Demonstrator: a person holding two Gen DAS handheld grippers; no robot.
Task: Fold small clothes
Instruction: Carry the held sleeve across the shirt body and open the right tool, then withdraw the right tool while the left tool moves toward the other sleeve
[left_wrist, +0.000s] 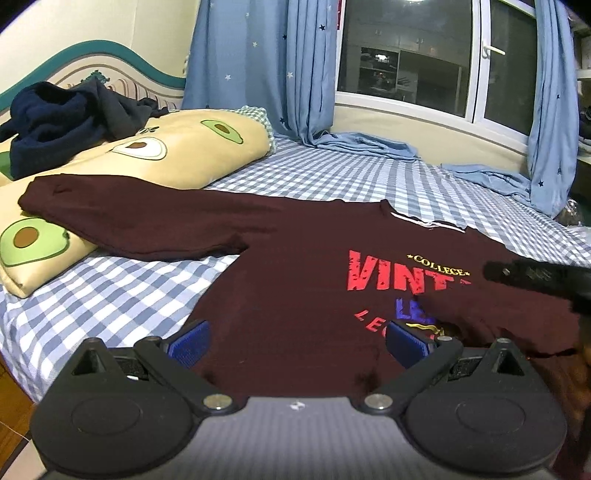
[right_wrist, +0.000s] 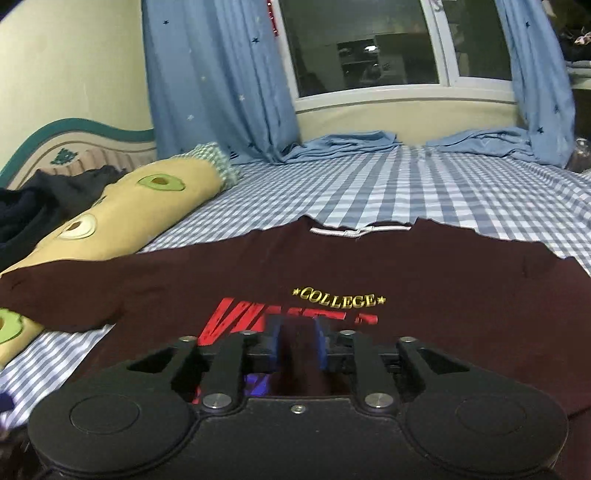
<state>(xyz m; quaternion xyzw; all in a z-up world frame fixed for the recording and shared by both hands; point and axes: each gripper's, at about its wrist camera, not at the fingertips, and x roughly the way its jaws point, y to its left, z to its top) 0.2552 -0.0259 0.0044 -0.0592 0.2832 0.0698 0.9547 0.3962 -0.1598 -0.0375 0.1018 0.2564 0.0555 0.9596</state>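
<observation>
A maroon long-sleeve shirt (left_wrist: 295, 280) with a red and gold "COLLEGE" print lies front up on the checked bed; it also shows in the right wrist view (right_wrist: 406, 273). Its left sleeve (left_wrist: 122, 218) stretches out over the avocado pillow. My left gripper (left_wrist: 295, 341) is open, blue pads wide apart, low over the shirt's lower front. My right gripper (right_wrist: 297, 349) is shut on a fold of the shirt's fabric, drawn over the print. The right gripper's black body (left_wrist: 546, 277) shows at the left wrist view's right edge.
A yellow avocado-print pillow (left_wrist: 177, 151) lies at the left, with a heap of dark navy clothes (left_wrist: 62, 122) on it. Blue star curtains (left_wrist: 258, 66) hang by the window (left_wrist: 406, 55) and pool on the checked sheet (left_wrist: 332, 177). The bed's near edge is at lower left.
</observation>
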